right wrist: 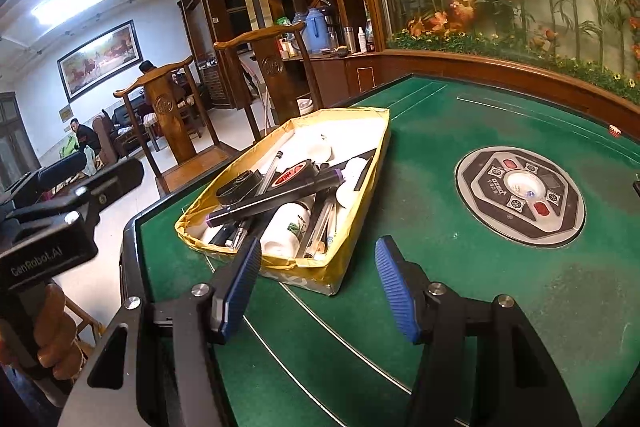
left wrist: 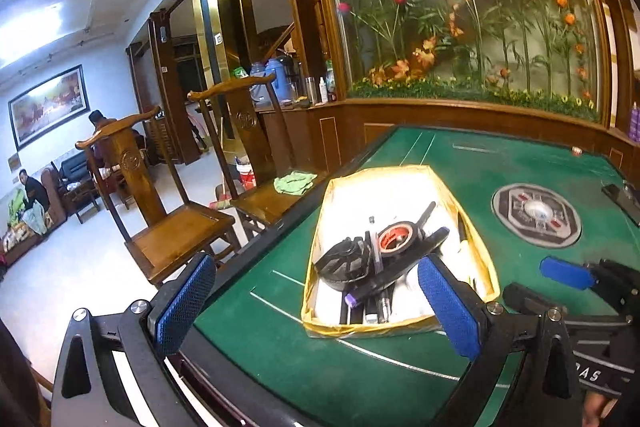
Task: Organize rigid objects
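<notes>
A yellow-rimmed shallow box (left wrist: 320,327) (right wrist: 352,259) sits on the green table near its left edge. It holds several rigid items: a red-and-black tape roll (left wrist: 396,235) (right wrist: 294,175), a long black marker with a purple cap (left wrist: 394,277) (right wrist: 276,197), a white bottle (right wrist: 286,229), pens and a black round piece (left wrist: 344,259). My left gripper (left wrist: 316,303) is open and empty, just in front of the box's near end. My right gripper (right wrist: 316,287) is open and empty, just in front of the box's near corner; one of its blue pads also shows in the left wrist view (left wrist: 566,273).
The green felt table (left wrist: 320,379) (right wrist: 500,287) has a round control panel (left wrist: 536,215) (right wrist: 520,197) in its middle. Two wooden chairs (left wrist: 176,227) (right wrist: 172,115) stand left of the table. A wooden ledge with fake flowers (left wrist: 472,95) runs behind it.
</notes>
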The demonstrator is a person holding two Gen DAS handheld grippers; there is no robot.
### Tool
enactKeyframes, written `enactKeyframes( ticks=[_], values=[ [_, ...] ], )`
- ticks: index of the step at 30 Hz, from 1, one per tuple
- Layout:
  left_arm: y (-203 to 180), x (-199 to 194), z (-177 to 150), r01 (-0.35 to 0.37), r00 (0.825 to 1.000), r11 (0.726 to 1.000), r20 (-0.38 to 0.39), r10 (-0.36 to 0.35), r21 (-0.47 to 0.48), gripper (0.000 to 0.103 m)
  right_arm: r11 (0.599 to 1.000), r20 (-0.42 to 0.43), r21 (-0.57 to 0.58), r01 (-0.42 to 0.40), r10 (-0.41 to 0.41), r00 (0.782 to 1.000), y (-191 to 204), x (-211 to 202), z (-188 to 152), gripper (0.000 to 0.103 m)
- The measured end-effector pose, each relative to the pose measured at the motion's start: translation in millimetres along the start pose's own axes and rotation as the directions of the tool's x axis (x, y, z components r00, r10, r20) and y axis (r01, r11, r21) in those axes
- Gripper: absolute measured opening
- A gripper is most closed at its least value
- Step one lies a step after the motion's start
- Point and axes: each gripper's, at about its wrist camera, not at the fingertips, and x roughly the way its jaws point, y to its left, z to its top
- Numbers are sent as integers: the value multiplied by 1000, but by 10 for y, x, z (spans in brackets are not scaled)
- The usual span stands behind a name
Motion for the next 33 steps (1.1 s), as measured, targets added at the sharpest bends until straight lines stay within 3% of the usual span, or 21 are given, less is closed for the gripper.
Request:
enactKeyframes(
  ticks=[14, 19, 28, 33],
  values=[
    [55, -31, -34, -47, 999, 999, 5, 47, 1, 102, 1000, 13, -4, -5, 6, 1000, -5, -41, 11, 59],
    [31, -51, -85, -33, 999, 999, 7, 33, 11, 102, 1000, 11, -3, 3, -3, 1000, 17, -37, 33, 67],
    [104, 21, -76, -8, 999, 1000, -46, 7, -19, 102, 1000, 23, -6, 15, -14, 1000, 49, -53, 45, 68],
    [-24, -52, -87, 37, 999, 999, -26, -36, 10, 102, 999, 24, 16, 38, -38, 999, -21, -103, 51, 69]
  ],
)
